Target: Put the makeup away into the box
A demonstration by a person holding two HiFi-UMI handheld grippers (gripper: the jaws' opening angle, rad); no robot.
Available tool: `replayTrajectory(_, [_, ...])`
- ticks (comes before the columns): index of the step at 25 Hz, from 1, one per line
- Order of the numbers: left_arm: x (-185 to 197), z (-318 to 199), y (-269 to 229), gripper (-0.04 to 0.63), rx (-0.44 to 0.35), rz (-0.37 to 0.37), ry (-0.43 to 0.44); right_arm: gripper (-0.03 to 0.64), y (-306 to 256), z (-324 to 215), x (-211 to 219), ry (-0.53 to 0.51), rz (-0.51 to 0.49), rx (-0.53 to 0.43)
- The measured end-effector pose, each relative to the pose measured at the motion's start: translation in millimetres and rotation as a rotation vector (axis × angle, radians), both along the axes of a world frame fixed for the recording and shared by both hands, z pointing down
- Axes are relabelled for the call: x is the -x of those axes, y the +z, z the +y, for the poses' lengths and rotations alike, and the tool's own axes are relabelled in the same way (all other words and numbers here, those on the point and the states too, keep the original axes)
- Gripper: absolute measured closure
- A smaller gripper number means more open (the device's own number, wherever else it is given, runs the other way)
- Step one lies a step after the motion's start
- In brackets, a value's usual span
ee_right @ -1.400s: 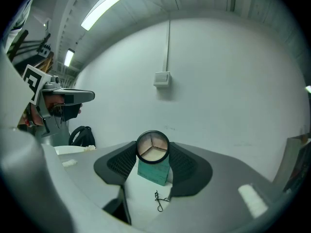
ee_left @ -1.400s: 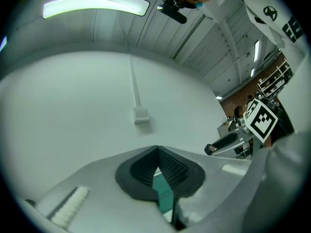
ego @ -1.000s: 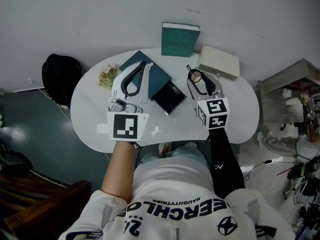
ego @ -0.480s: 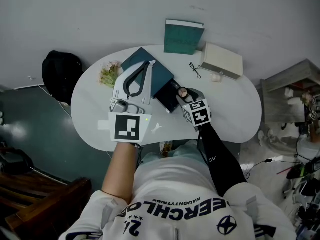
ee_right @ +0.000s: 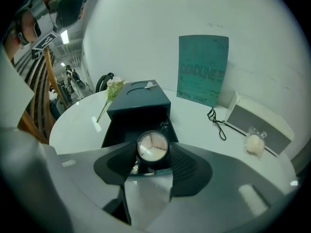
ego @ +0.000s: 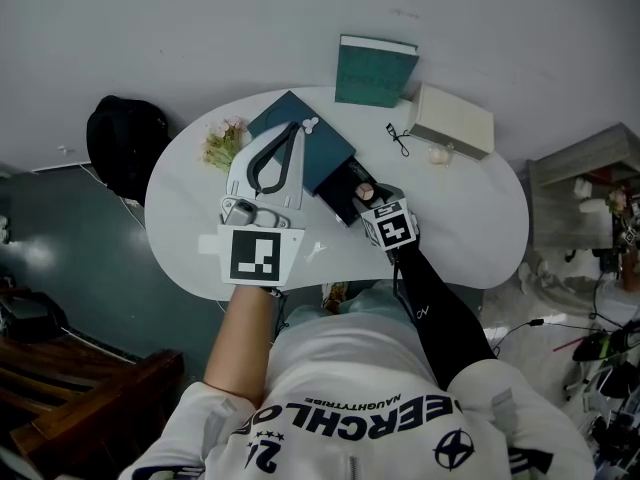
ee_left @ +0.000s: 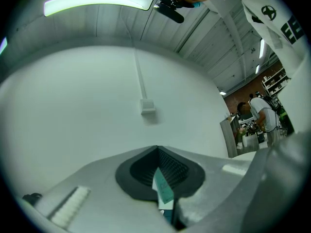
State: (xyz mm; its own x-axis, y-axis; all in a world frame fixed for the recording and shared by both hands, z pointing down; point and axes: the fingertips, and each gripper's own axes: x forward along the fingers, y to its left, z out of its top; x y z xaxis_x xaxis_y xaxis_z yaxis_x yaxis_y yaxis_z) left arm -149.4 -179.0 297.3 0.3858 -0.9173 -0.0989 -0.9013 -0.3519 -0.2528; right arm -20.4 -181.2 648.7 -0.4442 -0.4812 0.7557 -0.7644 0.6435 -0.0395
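Note:
A dark teal box [ego: 322, 146] lies on the white oval table [ego: 470, 218], its drawer [ego: 343, 194] pulled open toward me. My right gripper [ego: 367, 193] is shut on a round compact [ee_right: 152, 146] with a beige, three-part face. It holds the compact just above the open drawer [ee_right: 141, 125]. My left gripper [ego: 299, 128] hovers over the box's left side, tilted up at the wall. Its jaws are shut, with a thin teal slip [ee_left: 163, 188] showing between the pads. An eyelash curler [ego: 398, 138] and a wrapped beige puff [ego: 438, 154] lie further right.
A teal book [ego: 375, 70] leans on the wall behind the table, next to a white box [ego: 452, 120]. A small flower sprig [ego: 222, 143] lies left of the teal box. A black bag [ego: 125, 143] sits beyond the table's left end.
My right gripper has carried the compact left, from near the white box to over the open drawer. The left gripper has barely moved.

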Motion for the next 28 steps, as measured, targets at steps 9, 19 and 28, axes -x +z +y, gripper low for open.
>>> replayTrajectory(9, [2, 0, 3, 0.595, 0.006, 0.007, 0.000, 0.341, -2, -2, 0, -0.003, 0.004, -0.017])
replayTrajectory(19, [-9, -1, 0, 0.595, -0.001, 0.021, 0.030, 0.342, -54, -14, -15, 0.080, -0.071, -0.170])
replayTrajectory(28, [-27, -5, -9, 0.595, -0.017, 0.039, 0.067, 0.345, -228, -37, -34, 0.161, -0.236, -0.558])
